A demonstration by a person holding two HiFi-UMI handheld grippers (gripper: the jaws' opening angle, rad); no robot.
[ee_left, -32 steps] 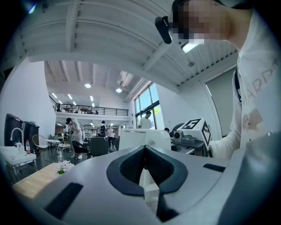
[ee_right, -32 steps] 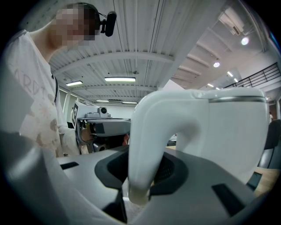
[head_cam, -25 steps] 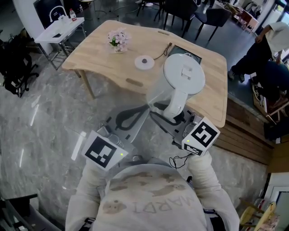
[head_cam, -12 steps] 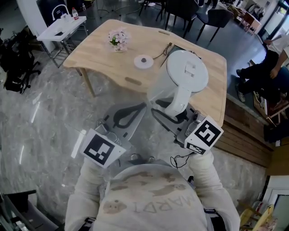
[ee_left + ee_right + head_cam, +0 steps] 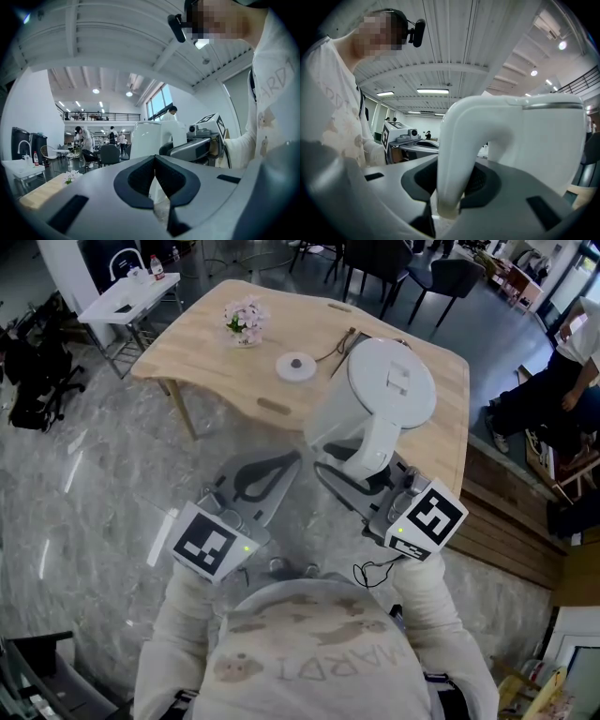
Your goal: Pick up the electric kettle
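Observation:
The white electric kettle hangs in the air in front of the wooden table, off its round base. My right gripper is shut on the kettle's curved handle, whose lower part sits between the dark pads in the right gripper view. The kettle body fills the right of that view. My left gripper is beside it at the left, shut with nothing between its pads. The left gripper view shows the kettle and the right gripper just ahead.
A small vase of flowers and a cable lie on the table. A white side table stands at the far left, dark chairs behind, a seated person at the right, and a wooden platform near my right arm.
The kettle and my right gripper have drifted a little up and to the right in the head view. The left gripper shifted slightly. The person at the right moved.

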